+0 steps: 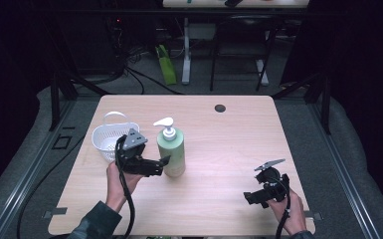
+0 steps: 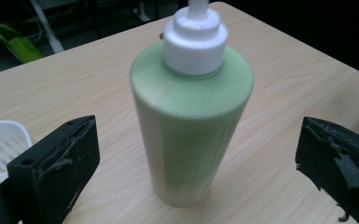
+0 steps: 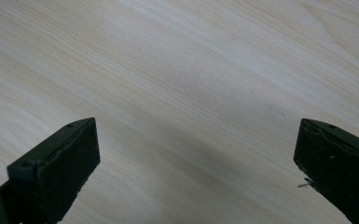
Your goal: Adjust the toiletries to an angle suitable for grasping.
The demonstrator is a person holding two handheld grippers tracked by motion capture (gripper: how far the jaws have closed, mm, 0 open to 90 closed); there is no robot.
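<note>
A pale green pump bottle (image 1: 173, 151) with a white pump head stands upright on the surface, left of centre, just right of a white basket (image 1: 108, 138), capped and untouched.

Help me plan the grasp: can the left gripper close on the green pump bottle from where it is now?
Probably yes. The left gripper is open, with the green pump bottle upright and centred between its jaws, nothing between them. The white basket sits off to the side, out of the way.
</note>
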